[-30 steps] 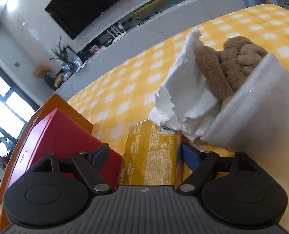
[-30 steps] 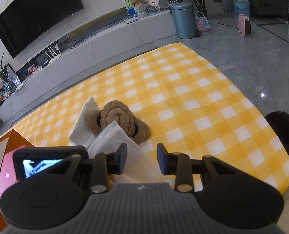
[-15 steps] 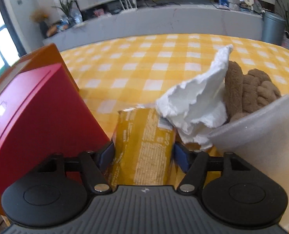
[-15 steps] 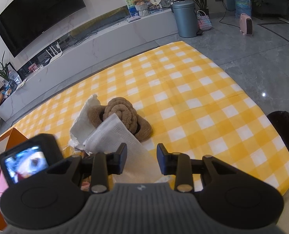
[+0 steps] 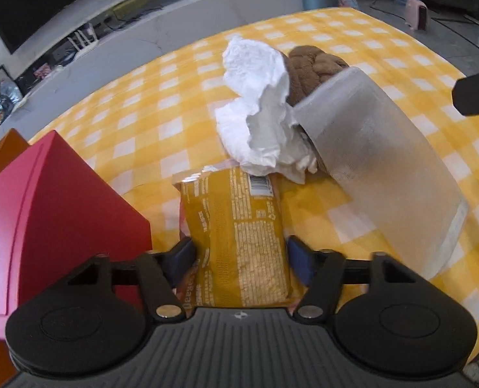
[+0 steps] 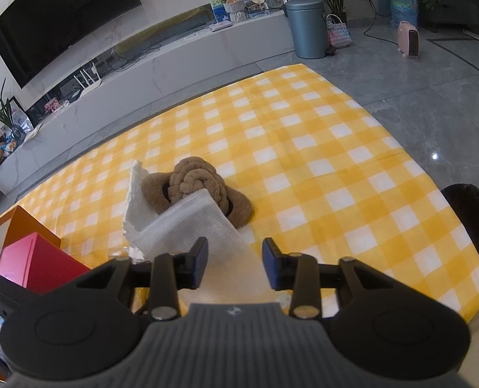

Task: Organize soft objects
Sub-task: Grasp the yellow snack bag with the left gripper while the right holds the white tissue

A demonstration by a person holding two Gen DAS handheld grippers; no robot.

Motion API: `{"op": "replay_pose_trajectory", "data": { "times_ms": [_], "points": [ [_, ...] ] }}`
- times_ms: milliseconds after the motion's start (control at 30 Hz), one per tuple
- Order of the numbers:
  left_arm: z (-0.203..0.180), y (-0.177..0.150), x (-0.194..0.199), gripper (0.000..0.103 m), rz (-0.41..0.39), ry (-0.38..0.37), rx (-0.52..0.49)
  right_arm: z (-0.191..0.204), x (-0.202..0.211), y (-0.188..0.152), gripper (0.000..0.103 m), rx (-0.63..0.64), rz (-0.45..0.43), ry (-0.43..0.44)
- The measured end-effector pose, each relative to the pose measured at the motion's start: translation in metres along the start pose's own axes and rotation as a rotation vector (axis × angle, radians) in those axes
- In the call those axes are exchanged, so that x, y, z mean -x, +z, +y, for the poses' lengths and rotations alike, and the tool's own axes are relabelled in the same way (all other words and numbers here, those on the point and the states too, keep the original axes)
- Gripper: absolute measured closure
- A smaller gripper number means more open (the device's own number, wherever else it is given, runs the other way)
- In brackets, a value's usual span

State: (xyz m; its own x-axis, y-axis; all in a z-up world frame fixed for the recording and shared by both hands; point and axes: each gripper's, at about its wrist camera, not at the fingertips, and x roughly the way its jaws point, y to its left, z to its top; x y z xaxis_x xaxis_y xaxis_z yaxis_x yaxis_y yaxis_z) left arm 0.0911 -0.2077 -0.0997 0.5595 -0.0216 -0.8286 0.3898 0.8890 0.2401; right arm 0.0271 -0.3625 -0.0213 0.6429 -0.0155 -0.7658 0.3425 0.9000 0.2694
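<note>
**Left wrist view: soft items on the checked tabletop**

The left tongs are opening around a glossy yellow snack packet. The right tongs are opening over a white quilted cloth, beside crumpled paper and a knotted brown plush.

Left gripper tilted down, fingers opening, right gripper likewise opening

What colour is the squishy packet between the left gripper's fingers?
The packet is mustard yellow with pale printing, clearest in the left wrist view.
</note>
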Motion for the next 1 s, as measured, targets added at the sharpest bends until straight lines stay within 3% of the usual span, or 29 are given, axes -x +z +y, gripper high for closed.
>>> {"op": "replay_pose_trajectory", "data": {
  "times_ms": [133,333,400,467,633,700,833,867,1000],
  "points": [
    [-0.006,-0.001,-0.001,0.011,-0.031,0.013,-0.083,0.002,-0.002,-0.001,0.062,0.012,0.009,-0.007],
    [-0.006,-0.001,-0.004,0.008,-0.074,0.039,-0.012,0.005,-0.002,-0.002,0.062,0.029,0.009,-0.011],
    [0.003,-0.001,-0.002,0.023,-0.052,-0.007,0.085,0.005,-0.002,-0.002,0.062,0.031,0.006,-0.008],
    [0.003,0.002,0.0,0.035,-0.04,-0.009,0.069,0.004,-0.001,-0.002,0.062,0.029,0.006,-0.005],
    [-0.004,-0.006,0.008,0.037,-0.053,-0.085,-0.067,0.003,-0.001,-0.002,0.062,0.022,0.004,-0.004],
    [-0.007,-0.009,0.009,0.035,-0.074,-0.095,-0.119,0.003,-0.001,-0.002,0.062,0.022,0.005,-0.003],
    [-0.014,-0.017,0.007,0.004,-0.139,-0.018,-0.173,0.003,-0.001,-0.003,0.062,0.023,0.006,-0.002],
    [-0.016,-0.019,0.006,0.001,-0.16,0.003,-0.184,0.004,-0.002,-0.003,0.062,0.027,0.006,-0.013],
    [-0.012,-0.015,0.002,0.0,-0.151,0.012,-0.137,0.004,-0.004,-0.004,0.062,0.036,0.016,-0.034]
  ]
}}
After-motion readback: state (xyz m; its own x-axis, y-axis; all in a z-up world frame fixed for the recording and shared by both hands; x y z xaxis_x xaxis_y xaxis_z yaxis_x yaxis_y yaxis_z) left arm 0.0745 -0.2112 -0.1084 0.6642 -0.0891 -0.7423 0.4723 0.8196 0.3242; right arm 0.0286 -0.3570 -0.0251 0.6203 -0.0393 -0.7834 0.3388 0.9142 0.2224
